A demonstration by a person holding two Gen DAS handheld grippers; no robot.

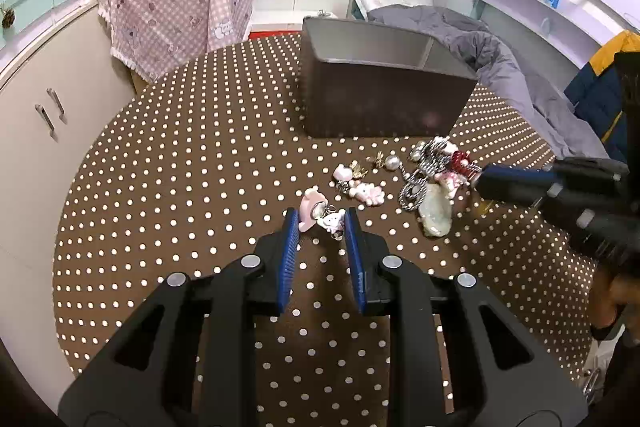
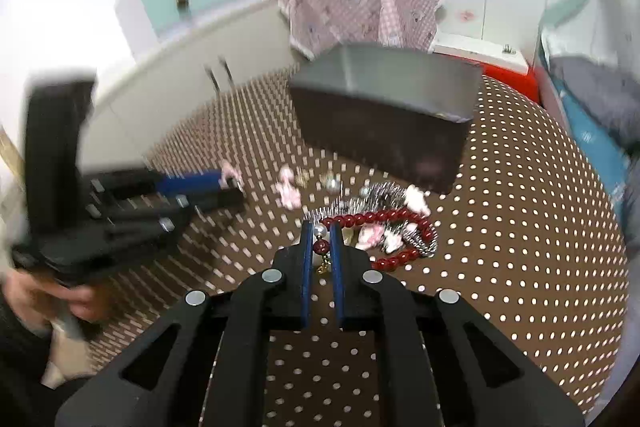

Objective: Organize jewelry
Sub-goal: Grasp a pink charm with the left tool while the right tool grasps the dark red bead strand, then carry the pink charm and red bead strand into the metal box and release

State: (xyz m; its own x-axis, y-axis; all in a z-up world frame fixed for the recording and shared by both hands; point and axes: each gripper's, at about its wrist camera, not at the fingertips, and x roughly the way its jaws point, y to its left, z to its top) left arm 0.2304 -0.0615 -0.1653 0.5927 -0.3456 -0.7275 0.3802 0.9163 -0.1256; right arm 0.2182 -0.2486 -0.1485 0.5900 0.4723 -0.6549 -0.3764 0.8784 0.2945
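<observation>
Left wrist view: left tongs (image 1: 320, 223) are closing narrow on a pink-and-white charm (image 1: 323, 218), pads touching it, on the dotted counter (image 1: 192, 163). Right tongs (image 2: 321, 247) are pinching a red bead bracelet (image 2: 384, 223), nearly shut. Jewelry pile (image 1: 420, 179) is lying just before the dark box (image 1: 380, 83), mid-counter.

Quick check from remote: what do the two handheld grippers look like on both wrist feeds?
Both match: the left gripper and right gripper have matte black angular bodies with cut-out slots, round silver pivot bolts, and flat blue ribbed finger pads. No cables or markings are visible. A dark sleeve shows behind the left one.
</observation>
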